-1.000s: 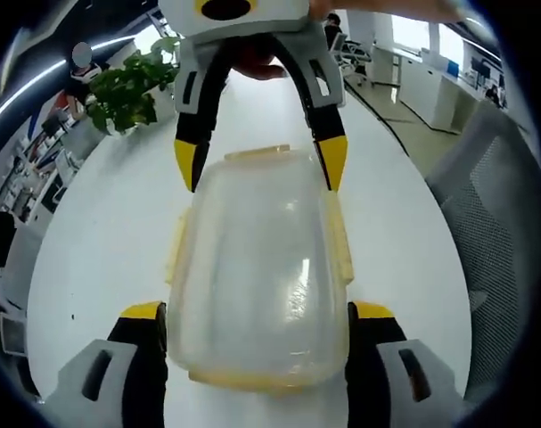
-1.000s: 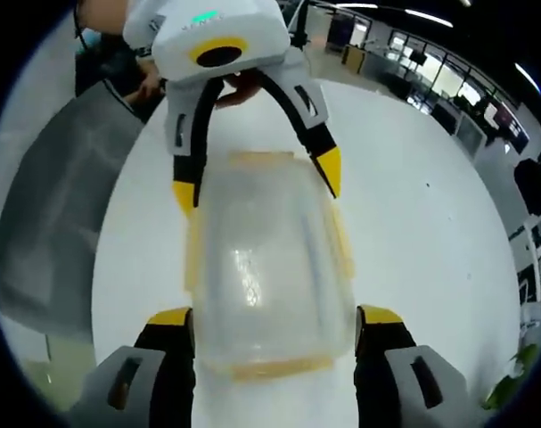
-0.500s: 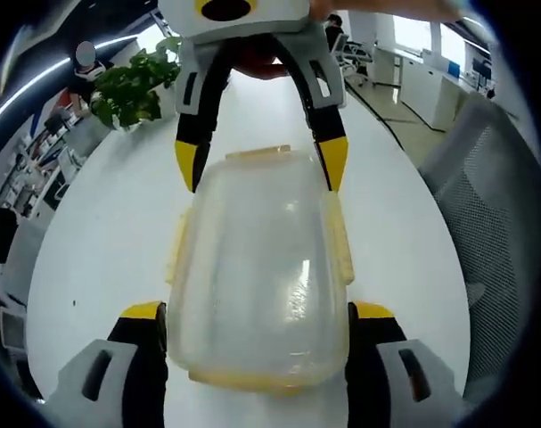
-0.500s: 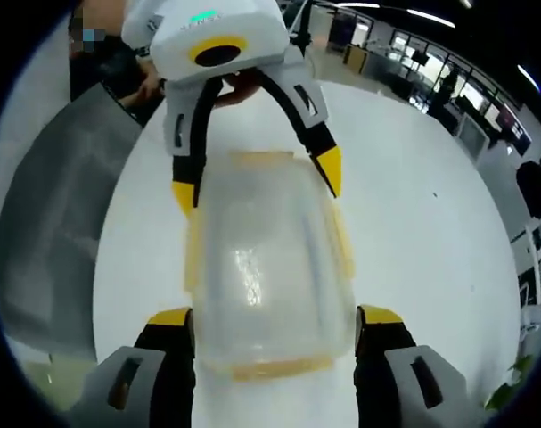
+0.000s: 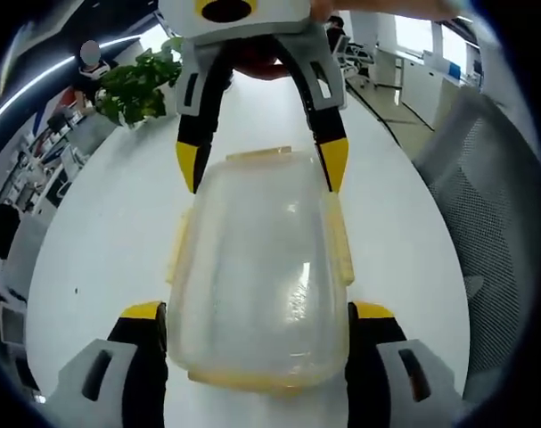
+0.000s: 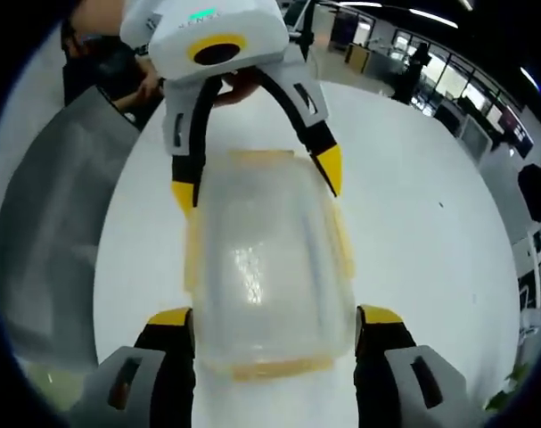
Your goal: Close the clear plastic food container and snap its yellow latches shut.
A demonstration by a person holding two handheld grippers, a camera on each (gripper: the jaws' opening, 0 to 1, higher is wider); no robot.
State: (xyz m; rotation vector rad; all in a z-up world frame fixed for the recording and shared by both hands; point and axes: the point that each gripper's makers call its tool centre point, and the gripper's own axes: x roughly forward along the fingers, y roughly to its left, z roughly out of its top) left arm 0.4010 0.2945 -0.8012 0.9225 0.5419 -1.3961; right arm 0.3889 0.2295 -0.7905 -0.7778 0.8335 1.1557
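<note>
In the left gripper view my left gripper (image 5: 257,314) sits low at the bottom of the frame, jaws spread wide along both sides of the container (image 5: 257,276) at centre and hard against its walls, gripping it; my right gripper (image 5: 259,169) reaches in from the top, its yellow tips flanking the far end. In the right gripper view my right gripper (image 6: 274,319) likewise clasps the container (image 6: 266,272) at centre, the left gripper (image 6: 255,183) opposite, white table (image 6: 413,241) open to the right and a mesh chair (image 6: 47,223) at left.

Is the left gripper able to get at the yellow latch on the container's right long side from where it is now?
Probably not directly: the left gripper straddles the container, jaws flanking its near end. The side latch lies ahead, uncovered, so backing off should free a route.
</note>
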